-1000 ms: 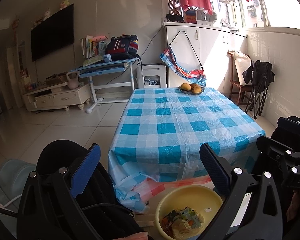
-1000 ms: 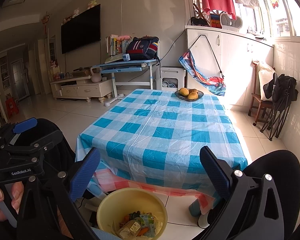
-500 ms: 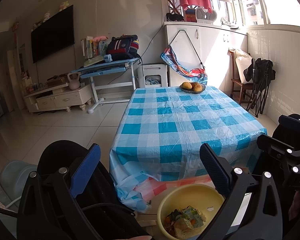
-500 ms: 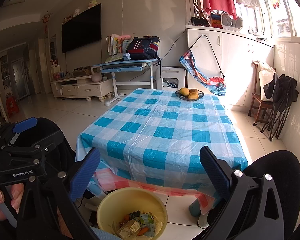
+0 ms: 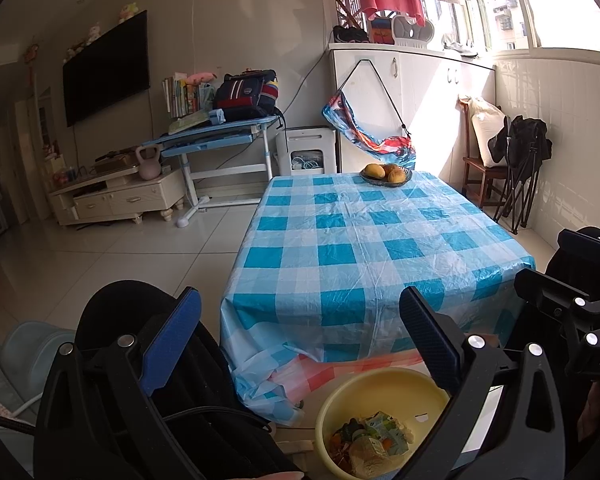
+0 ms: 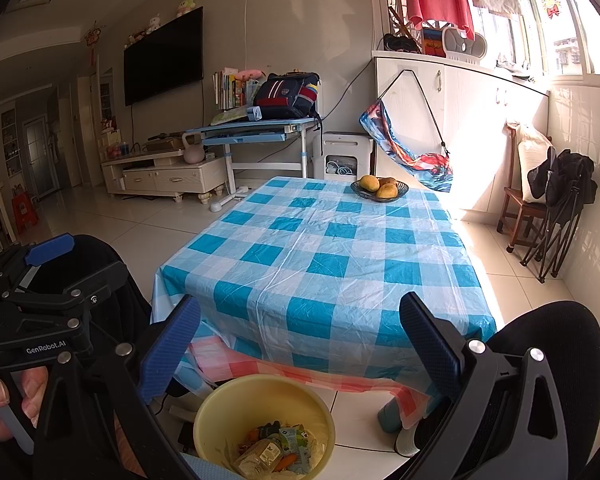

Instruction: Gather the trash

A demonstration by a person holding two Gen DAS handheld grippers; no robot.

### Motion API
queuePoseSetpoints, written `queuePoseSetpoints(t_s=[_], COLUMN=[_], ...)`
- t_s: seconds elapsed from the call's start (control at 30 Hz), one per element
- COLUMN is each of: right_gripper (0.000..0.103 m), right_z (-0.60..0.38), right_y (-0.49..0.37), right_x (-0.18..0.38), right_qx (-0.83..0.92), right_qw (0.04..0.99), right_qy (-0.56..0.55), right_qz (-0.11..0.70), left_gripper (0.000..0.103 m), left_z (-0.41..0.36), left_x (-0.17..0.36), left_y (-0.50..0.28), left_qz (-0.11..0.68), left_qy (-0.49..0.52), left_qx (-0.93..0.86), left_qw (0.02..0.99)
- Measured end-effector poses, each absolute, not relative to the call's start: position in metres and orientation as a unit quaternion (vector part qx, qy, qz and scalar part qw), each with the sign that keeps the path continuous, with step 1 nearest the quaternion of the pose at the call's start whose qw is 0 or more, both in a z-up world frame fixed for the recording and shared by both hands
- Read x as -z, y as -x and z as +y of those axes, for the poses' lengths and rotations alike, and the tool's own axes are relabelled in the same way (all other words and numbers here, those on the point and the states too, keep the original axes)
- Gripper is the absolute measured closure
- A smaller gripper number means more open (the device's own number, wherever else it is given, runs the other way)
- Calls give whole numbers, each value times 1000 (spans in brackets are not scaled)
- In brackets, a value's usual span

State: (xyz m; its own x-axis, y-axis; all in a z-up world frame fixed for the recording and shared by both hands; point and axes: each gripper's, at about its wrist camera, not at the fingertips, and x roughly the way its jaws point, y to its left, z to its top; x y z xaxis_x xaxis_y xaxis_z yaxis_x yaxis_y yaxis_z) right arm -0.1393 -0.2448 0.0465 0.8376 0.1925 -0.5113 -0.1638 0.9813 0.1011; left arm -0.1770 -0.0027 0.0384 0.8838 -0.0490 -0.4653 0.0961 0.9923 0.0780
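A yellow bin (image 5: 340, 404) (image 6: 220, 408) stands on the floor below the table's near edge, with wrappers and food scraps (image 5: 374, 440) (image 6: 276, 450) inside. My left gripper (image 5: 300, 344) hangs open above and behind the bin, nothing between its blue pads. My right gripper (image 6: 300, 344) is open too, held over the bin at about the same height. Each gripper shows at the edge of the other's view. The checked tablecloth (image 5: 372, 240) (image 6: 332, 256) bears only a fruit bowl (image 5: 386, 174) (image 6: 379, 190).
Black office chairs (image 5: 140, 344) (image 6: 552, 368) stand left and right of the bin. A folded black chair (image 6: 560, 216) and a wooden chair lean at the right wall. A blue desk (image 5: 220, 140) and a TV cabinet stand at the far wall. A hand (image 6: 4, 404) holds the left gripper.
Both views have drifted slightly; the table and bin sit marginally lower and to the right in the left wrist view. Both grippers stay open and empty.
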Motion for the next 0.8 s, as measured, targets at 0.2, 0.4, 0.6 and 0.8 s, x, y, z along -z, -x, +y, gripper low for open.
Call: queuePoseSetpoints(t_s=[0.2,0.4,0.6,0.8], right_gripper=[8,8,8,8], right_z=[-244,-245,-263,-278], right_y=[139,142,130,81], right_x=[-46,-45,-51,-48], right_qx=[-94,-101,-99,-96], right_qw=[958,956,950,939], right_qy=[-27,-42,-89,-91], right_qz=[271,272,284,318], left_gripper=[7,7,7,7], left_z=[-6,-19,-19,-23], left_x=[-39,-38,-28,-11], left_y=[181,194,175,143], left_qz=[231,213,283,342], left_qy=[-58,-92,-86,-93], left_qx=[50,71,92,85], left_qw=[970,970,951,931])
